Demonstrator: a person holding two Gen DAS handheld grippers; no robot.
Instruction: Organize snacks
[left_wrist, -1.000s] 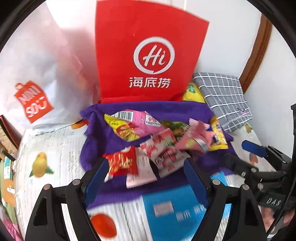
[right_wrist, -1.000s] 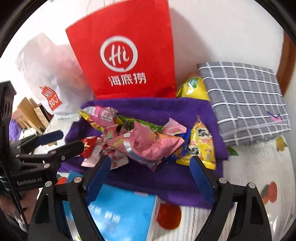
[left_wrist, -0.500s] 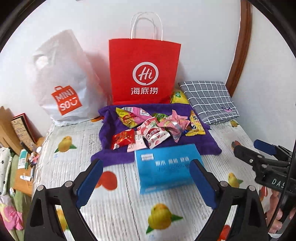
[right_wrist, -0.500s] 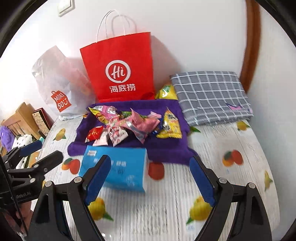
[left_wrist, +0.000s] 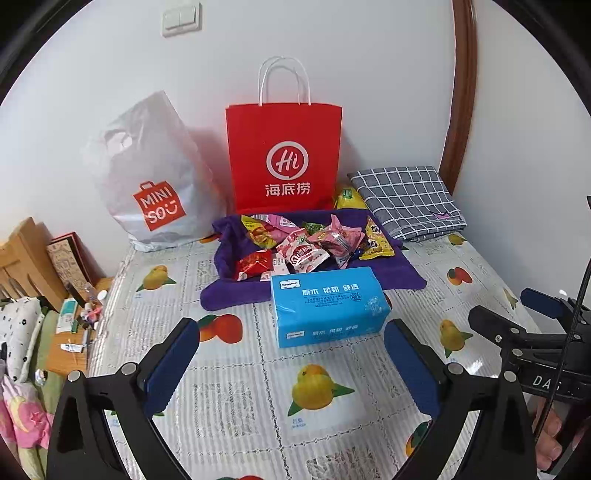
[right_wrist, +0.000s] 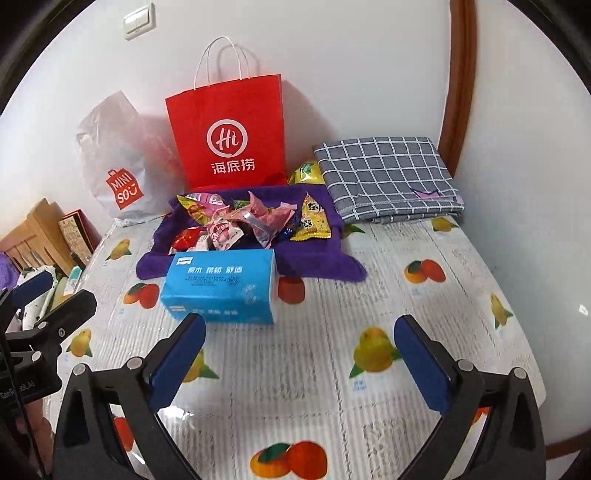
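Note:
A heap of snack packets (left_wrist: 306, 243) (right_wrist: 243, 221) in pink, red and yellow lies on a purple towel (left_wrist: 236, 295) (right_wrist: 317, 266) at the back of the table. A blue tissue pack (left_wrist: 325, 302) (right_wrist: 221, 284) sits in front of the towel. My left gripper (left_wrist: 290, 328) hovers above the table short of the tissue pack, its jaws opening with nothing between them. My right gripper (right_wrist: 299, 321) hovers to the right of that pack, its jaws also opening and empty. Each gripper shows at the edge of the other's view.
A red paper bag (left_wrist: 284, 158) and a white plastic Miniso bag (left_wrist: 147, 177) stand against the wall behind the towel. A folded grey checked cloth (right_wrist: 384, 177) lies back right, a yellow-green packet (right_wrist: 306, 173) beside it. Wooden furniture and clutter (left_wrist: 77, 314) border the table's left edge.
Both grippers have pulled back and upward from the snack heap, so the whole table now shows. Both pairs of jaws stand wider than before.

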